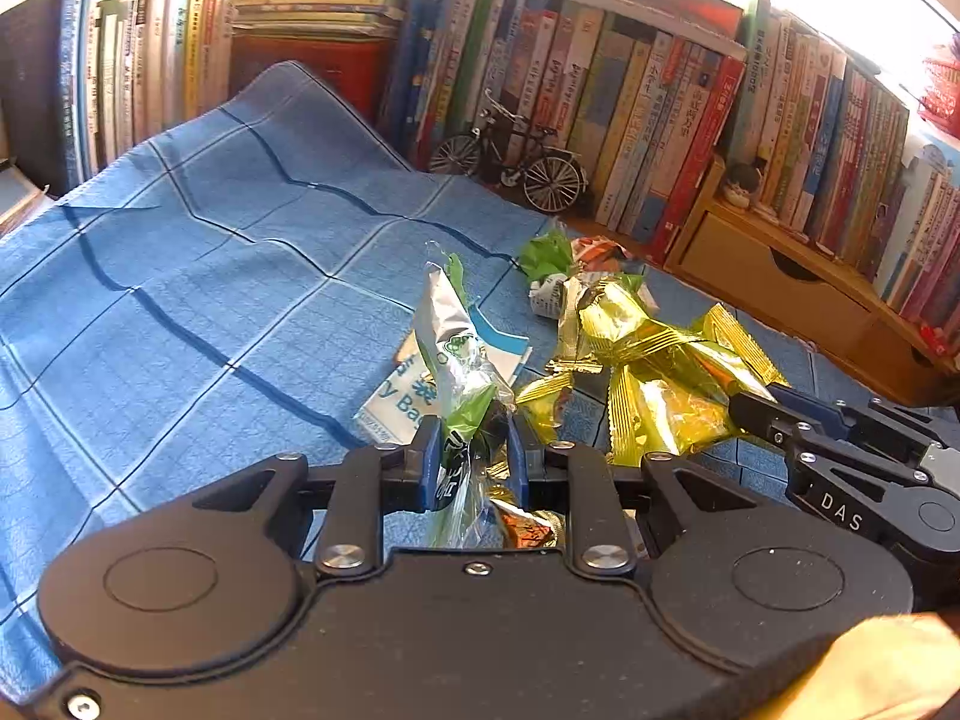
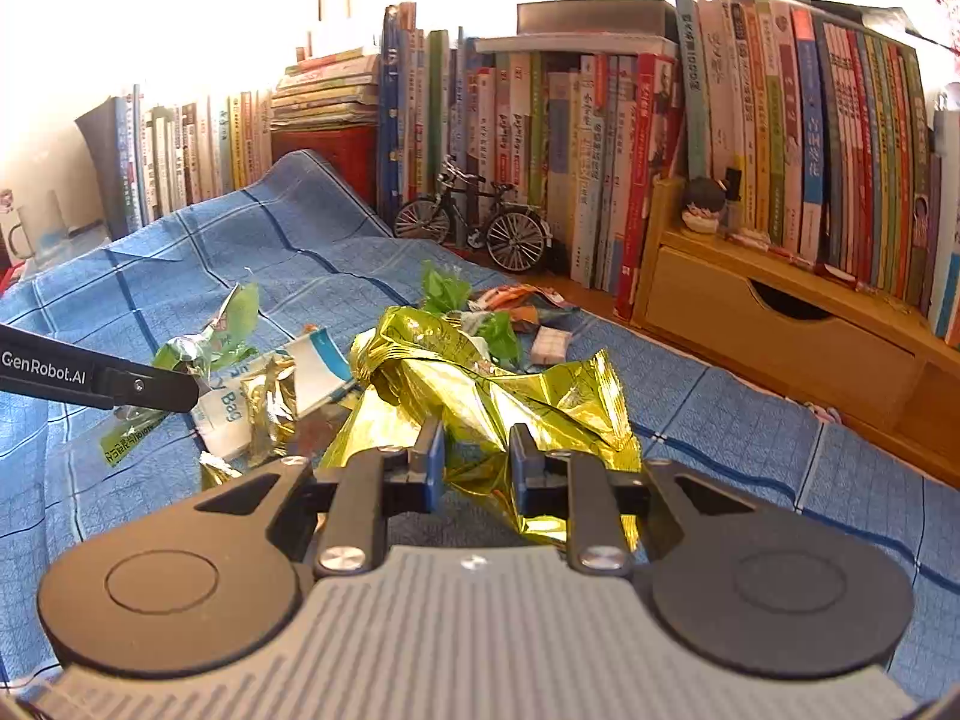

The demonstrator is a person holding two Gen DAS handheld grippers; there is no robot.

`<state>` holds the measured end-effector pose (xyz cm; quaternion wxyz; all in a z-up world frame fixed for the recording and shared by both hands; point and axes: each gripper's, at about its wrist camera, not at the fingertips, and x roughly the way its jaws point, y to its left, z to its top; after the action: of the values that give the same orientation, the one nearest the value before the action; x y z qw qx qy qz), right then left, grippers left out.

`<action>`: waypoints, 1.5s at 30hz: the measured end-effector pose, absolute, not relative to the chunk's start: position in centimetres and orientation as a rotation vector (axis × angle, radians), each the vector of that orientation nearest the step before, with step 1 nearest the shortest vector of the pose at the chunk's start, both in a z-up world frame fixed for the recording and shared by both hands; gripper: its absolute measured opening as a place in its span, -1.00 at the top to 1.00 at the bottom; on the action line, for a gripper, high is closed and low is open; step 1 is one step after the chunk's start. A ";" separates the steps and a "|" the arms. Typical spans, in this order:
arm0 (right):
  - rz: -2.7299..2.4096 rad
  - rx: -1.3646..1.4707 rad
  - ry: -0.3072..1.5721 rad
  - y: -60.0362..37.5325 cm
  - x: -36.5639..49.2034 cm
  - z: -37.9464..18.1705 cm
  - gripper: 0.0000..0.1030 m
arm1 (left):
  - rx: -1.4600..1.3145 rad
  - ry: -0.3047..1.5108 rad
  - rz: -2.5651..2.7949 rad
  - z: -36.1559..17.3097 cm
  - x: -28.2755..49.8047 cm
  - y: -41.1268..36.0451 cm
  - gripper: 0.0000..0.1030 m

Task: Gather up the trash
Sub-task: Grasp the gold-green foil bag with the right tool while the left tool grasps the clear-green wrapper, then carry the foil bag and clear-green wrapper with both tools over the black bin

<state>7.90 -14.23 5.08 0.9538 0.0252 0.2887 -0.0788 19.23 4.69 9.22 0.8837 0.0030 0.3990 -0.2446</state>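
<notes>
Evidently gathering litter, the left gripper (image 1: pixel 472 447) pinches a crinkled silver-and-green plastic wrapper (image 1: pixel 454 330) upright above the blue checked cloth (image 1: pixel 180 276), while the right gripper (image 2: pixel 477 459) clamps a crumpled gold foil packet (image 2: pixel 480 396) on the pile.

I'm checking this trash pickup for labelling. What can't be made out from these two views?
- Left wrist view: the lower end of the green and silver wrapper is hidden behind the left tool.
- Right wrist view: whether the right tool actually pinches the gold wrapper; foil hides the contact.
- Both views: no trash bin is in frame.
- Book spines: titles are too small.
</notes>
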 end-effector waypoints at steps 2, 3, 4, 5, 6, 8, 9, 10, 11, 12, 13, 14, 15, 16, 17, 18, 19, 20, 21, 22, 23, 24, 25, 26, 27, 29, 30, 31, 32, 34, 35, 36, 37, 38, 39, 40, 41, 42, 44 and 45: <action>-0.147 0.042 0.574 -13.7 7.9 5.6 0.48 | -0.016 0.828 -0.496 9.5 18.9 5.6 0.58; -0.142 0.037 0.565 -13.4 7.8 5.9 0.48 | -0.021 0.827 -0.487 9.6 18.7 6.0 0.58; -0.134 0.034 0.559 -13.1 7.8 6.2 0.48 | -0.023 0.822 -0.477 9.6 18.5 6.4 0.58; -0.124 0.032 0.554 -12.7 7.8 6.4 0.48 | -0.026 0.816 -0.467 9.7 18.2 6.8 0.58; -0.116 0.028 0.550 -12.3 7.9 6.6 0.48 | -0.031 0.812 -0.460 9.8 18.0 7.3 0.58; -0.084 0.027 0.549 -11.4 8.1 6.8 0.48 | -0.037 0.808 -0.445 10.0 17.5 8.2 0.58; -0.071 0.029 0.548 -11.0 8.2 6.9 0.48 | -0.040 0.805 -0.437 10.1 17.3 8.7 0.58; -0.058 0.029 0.550 -10.5 8.2 6.9 0.48 | -0.045 0.800 -0.431 10.1 17.1 9.1 0.58; -0.046 0.026 0.550 -9.9 8.2 7.0 0.48 | -0.051 0.797 -0.423 10.2 16.8 9.6 0.58; -0.035 0.024 0.548 -9.4 8.2 7.0 0.48 | -0.058 0.796 -0.415 10.3 16.6 10.2 0.58; -0.019 0.024 0.547 -8.8 8.2 7.1 0.48 | -0.063 0.796 -0.407 10.4 16.4 10.7 0.58; -0.004 0.021 0.547 -8.2 8.1 7.1 0.48 | -0.066 0.793 -0.397 10.5 16.2 11.2 0.58; 0.010 0.016 0.547 -7.6 8.1 7.2 0.48 | -0.068 0.790 -0.385 10.5 16.0 11.8 0.58; 0.022 0.011 0.546 -7.0 8.0 7.2 0.48 | -0.071 0.787 -0.376 10.6 15.8 12.2 0.58; 0.036 0.006 0.545 -6.3 8.0 7.3 0.48 | -0.075 0.786 -0.366 10.6 15.6 12.9 0.58; 0.049 0.003 0.544 -5.8 7.9 7.3 0.48 | -0.080 0.785 -0.355 10.7 15.4 13.4 0.58; 0.064 0.001 0.544 -5.2 7.9 7.4 0.48 | -0.084 0.783 -0.345 10.7 15.2 13.9 0.58; 0.079 0.000 0.547 -4.6 7.9 7.4 0.48 | -0.089 0.782 -0.334 10.7 15.0 14.5 0.58; 0.093 0.003 0.547 -4.1 7.9 7.4 0.48 | -0.093 0.779 -0.321 10.7 14.7 15.1 0.58; 0.106 0.005 0.546 -3.6 7.9 7.4 0.48 | -0.094 0.775 -0.309 10.7 14.4 15.5 0.58; 0.119 0.003 0.545 -3.0 7.9 7.4 0.48 | -0.094 0.769 -0.293 10.8 14.1 16.2 0.58; 0.134 -0.001 0.546 -2.5 7.8 7.5 0.48 | -0.097 0.766 -0.282 10.8 13.8 16.8 0.58; 0.148 -0.009 0.548 -1.9 7.8 7.5 0.48 | -0.102 0.767 -0.275 10.8 13.7 17.3 0.59; 0.165 -0.017 0.547 -1.3 7.8 7.6 0.48 | -0.108 0.768 -0.263 10.8 13.5 17.9 0.59; 0.180 -0.025 0.544 -0.7 7.8 7.7 0.48 | -0.111 0.765 -0.248 10.8 13.3 18.6 0.59; 0.212 -0.040 0.537 0.6 7.7 7.9 0.48 | -0.125 0.758 -0.216 10.8 12.9 19.9 0.59; 0.229 -0.043 0.535 1.2 7.7 8.0 0.48 | -0.136 0.757 -0.200 10.9 12.8 20.6 0.59; 0.241 -0.048 0.537 1.8 7.8 8.0 0.48 | -0.146 0.756 -0.184 10.9 12.7 21.3 0.59; 0.250 -0.058 0.541 2.4 7.8 8.1 0.48 | -0.153 0.756 -0.168 10.9 12.5 22.0 0.59; 0.279 -0.079 0.542 3.7 7.8 8.0 0.48 | -0.154 0.756 -0.134 10.8 12.2 23.3 0.59; 0.296 -0.085 0.543 4.3 7.7 8.0 0.48 | -0.161 0.753 -0.117 10.8 11.9 24.1 0.59; 0.312 -0.089 0.545 4.9 7.7 8.0 0.48 | -0.173 0.749 -0.103 10.8 11.7 24.8 0.59; 0.329 -0.094 0.546 5.5 7.7 8.0 0.48 | -0.183 0.744 -0.089 10.8 11.4 25.4 0.59; 0.349 -0.100 0.547 6.1 7.7 8.0 0.48 | -0.192 0.740 -0.073 10.8 11.1 26.2 0.59; 0.366 -0.105 0.547 6.7 7.7 8.0 0.48 | -0.197 0.739 -0.057 10.7 10.8 26.9 0.59; 0.383 -0.111 0.547 7.3 7.6 8.0 0.48 | -0.203 0.740 -0.042 10.6 10.7 27.5 0.59; 0.403 -0.118 0.546 8.0 7.5 8.1 0.48 | -0.212 0.741 -0.024 10.5 10.4 28.2 0.59; 0.422 -0.124 0.546 8.6 7.5 8.1 0.48 | -0.221 0.743 -0.009 10.3 10.0 29.0 0.59; 0.457 -0.131 0.547 9.8 7.5 8.2 0.48 | -0.227 0.741 0.028 10.0 9.4 30.2 0.59; 0.473 -0.135 0.547 10.4 7.4 8.2 0.48 | -0.236 0.739 0.048 9.9 9.1 30.9 0.59</action>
<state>7.44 10.35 8.17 0.9330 -0.0660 0.2676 0.2313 9.07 30.86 9.86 0.9254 -0.1152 0.3602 0.0235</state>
